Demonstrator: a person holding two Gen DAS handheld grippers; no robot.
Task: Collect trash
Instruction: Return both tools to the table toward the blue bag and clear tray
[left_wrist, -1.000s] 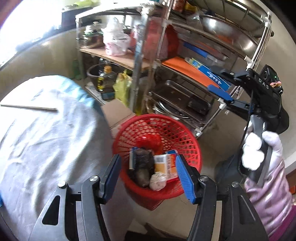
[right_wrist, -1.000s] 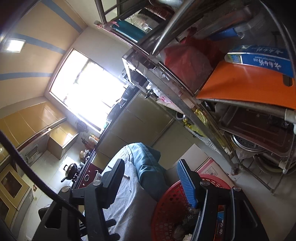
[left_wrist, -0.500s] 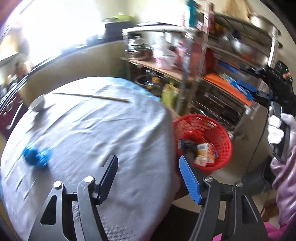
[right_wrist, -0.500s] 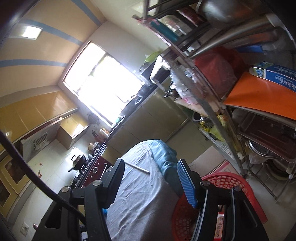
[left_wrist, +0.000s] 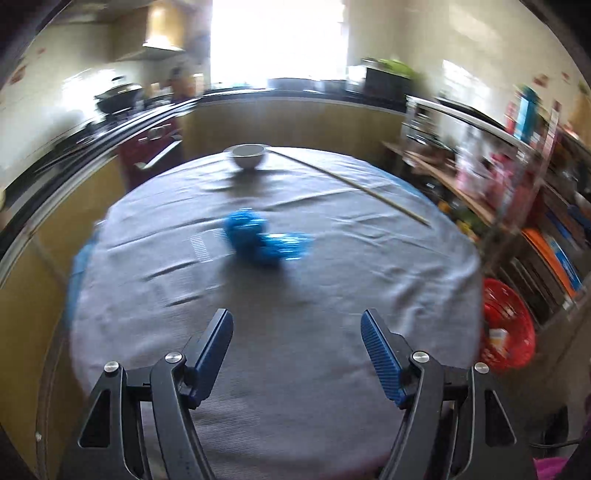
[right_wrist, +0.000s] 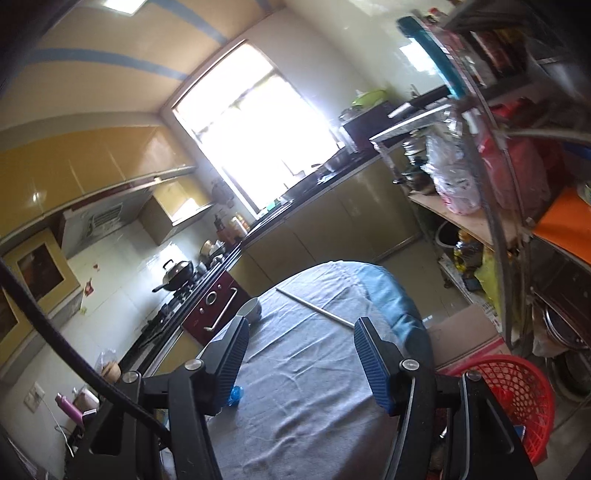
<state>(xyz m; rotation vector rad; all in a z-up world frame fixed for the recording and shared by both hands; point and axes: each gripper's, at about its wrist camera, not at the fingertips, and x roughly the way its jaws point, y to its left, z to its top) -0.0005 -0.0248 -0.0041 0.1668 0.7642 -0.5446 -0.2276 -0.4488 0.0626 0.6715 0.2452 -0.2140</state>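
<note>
A crumpled blue wrapper (left_wrist: 266, 240) lies near the middle of the round table (left_wrist: 332, 288) with its grey cloth. My left gripper (left_wrist: 295, 325) hovers over the table's near side, short of the wrapper, its jaws opening with nothing between them. The red trash basket (left_wrist: 508, 328) stands on the floor at the table's right edge, with litter inside. In the right wrist view my right gripper (right_wrist: 301, 328) is open and empty above the table (right_wrist: 314, 387). There the basket (right_wrist: 517, 391) is at lower right, and the wrapper (right_wrist: 234, 395) peeks out beside the left finger.
A white bowl (left_wrist: 248, 155) and a long thin stick (left_wrist: 351, 184) lie at the table's far side. A loaded metal shelf rack (right_wrist: 498, 221) stands right of the basket, with a cardboard box (right_wrist: 465, 332) on the floor. A stove counter (right_wrist: 207, 291) runs along the left.
The left gripper swung from above the basket to over the table, so the blue wrapper now lies ahead, and its jaws widened. The right gripper rose and rolled; the basket slid to its lower right.
</note>
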